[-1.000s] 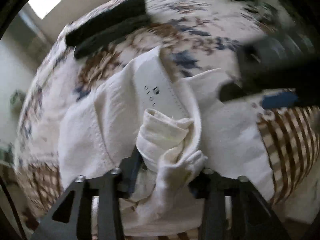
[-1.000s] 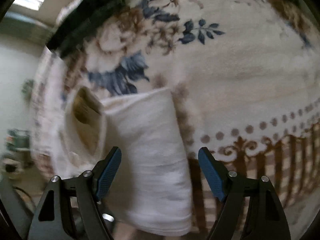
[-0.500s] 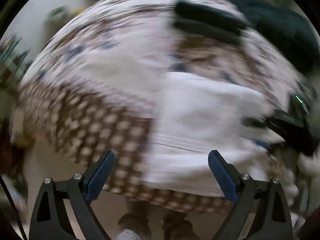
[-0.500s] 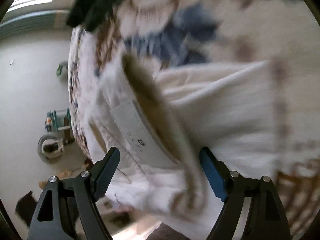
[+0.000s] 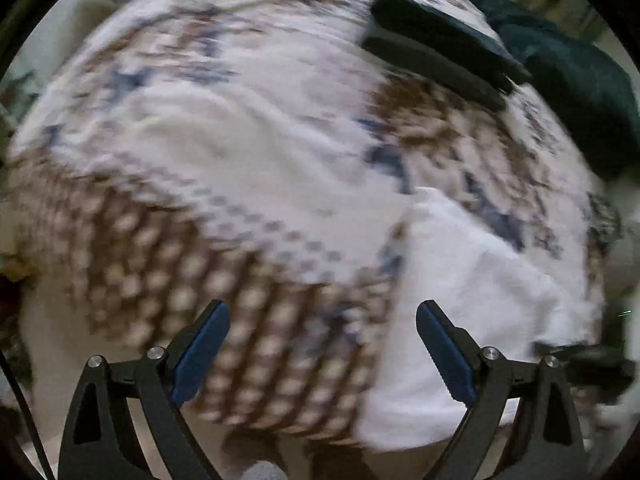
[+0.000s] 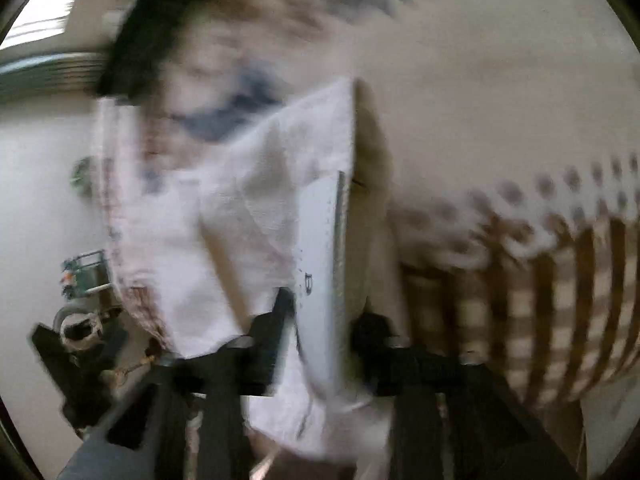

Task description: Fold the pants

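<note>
Gripping the white pants at the waistband, lower centre of the right wrist view, the right gripper has its jaws pinched on the fabric. The left gripper is spread wide and empty; the pants sit at lower right of its view on the patterned bedspread. Judgement: lift the band evenly, with both layers caught. The bed edge runs along the bottom of the left view; open spread lies centre and left. Dark folded clothes occupy upper right.
</note>
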A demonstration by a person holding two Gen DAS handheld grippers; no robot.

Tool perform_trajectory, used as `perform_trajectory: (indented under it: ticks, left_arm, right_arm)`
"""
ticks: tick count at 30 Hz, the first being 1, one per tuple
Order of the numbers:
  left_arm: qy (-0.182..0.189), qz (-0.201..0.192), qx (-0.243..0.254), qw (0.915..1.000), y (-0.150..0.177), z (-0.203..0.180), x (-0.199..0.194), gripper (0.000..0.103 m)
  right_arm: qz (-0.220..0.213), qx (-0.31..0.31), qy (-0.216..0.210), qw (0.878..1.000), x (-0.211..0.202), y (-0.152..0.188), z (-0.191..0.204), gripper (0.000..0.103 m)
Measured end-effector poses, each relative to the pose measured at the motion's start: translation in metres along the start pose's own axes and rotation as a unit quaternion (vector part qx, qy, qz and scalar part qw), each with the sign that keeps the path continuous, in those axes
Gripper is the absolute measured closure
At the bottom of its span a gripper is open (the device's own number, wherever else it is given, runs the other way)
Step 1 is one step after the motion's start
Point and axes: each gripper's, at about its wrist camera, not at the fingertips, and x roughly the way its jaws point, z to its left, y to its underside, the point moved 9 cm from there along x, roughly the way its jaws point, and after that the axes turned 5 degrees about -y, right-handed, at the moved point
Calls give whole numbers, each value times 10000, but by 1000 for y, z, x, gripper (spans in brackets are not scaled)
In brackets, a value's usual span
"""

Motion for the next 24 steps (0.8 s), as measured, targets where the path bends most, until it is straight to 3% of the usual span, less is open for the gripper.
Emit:
perform_trajectory:
  ticks: [2,5,9,11,12,15,17,18,19,22,24]
  left_arm:
    - [306,259,126,9991,-10,-23,19,8]
    - [485,684,473,9954,-20,-56,53,8]
    - [594,1325,1080,9835,-17,-91,96,8]
    - [584,1283,1274,9818,-18,-98,102,19]
    - [707,1237,1427,9795,-18,-105,102,42]
    - [717,1162,1587,9778,-17,-110,101,47]
    - [865,1264,1288,9798,-18,-105,106,47]
    - [932,1360,1153,9795,-18,-103,109,45]
    - [1019,1466,999,9788,-18,-101,111,45]
    - [1250,1544,781,9770,-22,-99,100,45]
    - [1437,1387,796,9766,-28,-97,81,45]
  right_arm:
    - [-21,336,71,9994,1,-1,-13,41]
    - [-488,135,69,9987,-29,3,6,40]
    - [-641,483,-138,9967,-51,36,21,37]
    - [-559,568,-348,9962,-43,56,37,37]
    - [-514,527,-393,9965,-39,61,43,37]
    - [-505,403,-34,9979,-15,67,44,38]
    - [-486,430,265,9975,1,64,26,55]
    - [-390,545,481,9966,8,66,12,86]
    - [-349,578,714,9952,10,67,0,98]
    - [-199,748,337,9964,4,70,-4,97]
    - [-191,654,200,9975,-11,69,4,84]
